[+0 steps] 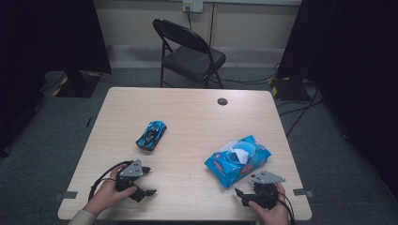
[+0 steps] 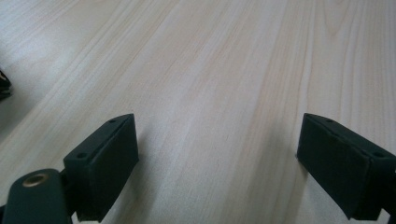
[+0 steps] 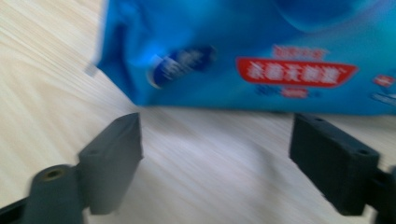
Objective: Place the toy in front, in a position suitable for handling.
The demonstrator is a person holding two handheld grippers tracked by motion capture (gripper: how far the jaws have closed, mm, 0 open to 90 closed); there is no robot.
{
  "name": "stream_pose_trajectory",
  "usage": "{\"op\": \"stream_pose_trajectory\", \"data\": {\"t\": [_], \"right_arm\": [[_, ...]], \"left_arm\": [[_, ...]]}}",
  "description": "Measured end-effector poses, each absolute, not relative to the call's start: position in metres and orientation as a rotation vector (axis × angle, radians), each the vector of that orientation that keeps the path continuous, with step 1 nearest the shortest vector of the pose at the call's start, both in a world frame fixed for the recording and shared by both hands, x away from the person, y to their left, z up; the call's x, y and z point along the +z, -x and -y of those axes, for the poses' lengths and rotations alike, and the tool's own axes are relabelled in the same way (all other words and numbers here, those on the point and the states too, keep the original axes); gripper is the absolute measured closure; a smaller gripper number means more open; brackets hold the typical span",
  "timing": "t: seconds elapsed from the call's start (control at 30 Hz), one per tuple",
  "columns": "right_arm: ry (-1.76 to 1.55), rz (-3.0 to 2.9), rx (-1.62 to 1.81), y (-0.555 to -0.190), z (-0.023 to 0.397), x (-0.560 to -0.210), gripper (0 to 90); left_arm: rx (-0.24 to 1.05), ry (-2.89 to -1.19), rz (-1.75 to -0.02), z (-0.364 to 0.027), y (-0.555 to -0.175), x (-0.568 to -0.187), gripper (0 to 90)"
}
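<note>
A blue wipes pack (image 1: pixel 238 160) is lying flat on the desk (image 1: pixel 187 112), toward its right near part, with its lid flap raised and a white wipe poking out of the top. Everything else is placed here from that pack.

The right gripper (image 1: pixel 243 193) is sitting just on the near side of the pack, a hand (image 1: pixel 272 213) holding it low over the desk at the near edge. Its jaws are standing wide apart with nothing between them — in the right gripper view the pack (image 3: pixel 261 56) is lying just beyond the tips of the right gripper (image 3: pixel 215 144), apart from both pads, its red label facing the camera and bare wood showing in the gap. That view is blurred, so the print on the label cannot be read.

The left gripper (image 1: pixel 146 180) is well to the left of the pack, also near the desk's front edge, held by the other hand (image 1: pixel 107 194) with its cable looping beside it. Its jaws too are spread wide and holding nothing; the left gripper view is showing plain desk (image 2: pixel 224 70) between the tips of the left gripper (image 2: pixel 217 154).

A blue toy car (image 1: pixel 151 135) is resting on the desk left of the pack and a little farther back, well apart from it and from both grippers. A black folding chair (image 1: pixel 190 54) is standing on the floor beyond the desk, far behind the pack.
</note>
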State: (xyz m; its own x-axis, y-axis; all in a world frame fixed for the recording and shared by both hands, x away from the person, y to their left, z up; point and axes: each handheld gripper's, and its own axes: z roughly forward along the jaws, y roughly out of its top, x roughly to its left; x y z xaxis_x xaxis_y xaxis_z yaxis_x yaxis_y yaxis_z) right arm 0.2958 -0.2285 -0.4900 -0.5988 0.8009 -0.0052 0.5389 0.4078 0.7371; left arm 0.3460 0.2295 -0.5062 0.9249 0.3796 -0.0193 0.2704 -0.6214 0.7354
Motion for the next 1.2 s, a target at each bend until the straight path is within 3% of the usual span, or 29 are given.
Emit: {"op": "stream_pose_trajectory", "data": {"t": [0.43,1.2], "right_arm": [[-1.126,-2.269,1.001,-0.305,0.199,-0.490,15.2],[-1.156,-2.241,0.938,-0.339,0.196,-0.490,14.3]], "left_arm": [[0.176,-2.276,-0.459,-0.230,-0.346,-0.506,11.9],[0.175,-2.276,-0.459,-0.230,-0.346,-0.506,11.9]]}}
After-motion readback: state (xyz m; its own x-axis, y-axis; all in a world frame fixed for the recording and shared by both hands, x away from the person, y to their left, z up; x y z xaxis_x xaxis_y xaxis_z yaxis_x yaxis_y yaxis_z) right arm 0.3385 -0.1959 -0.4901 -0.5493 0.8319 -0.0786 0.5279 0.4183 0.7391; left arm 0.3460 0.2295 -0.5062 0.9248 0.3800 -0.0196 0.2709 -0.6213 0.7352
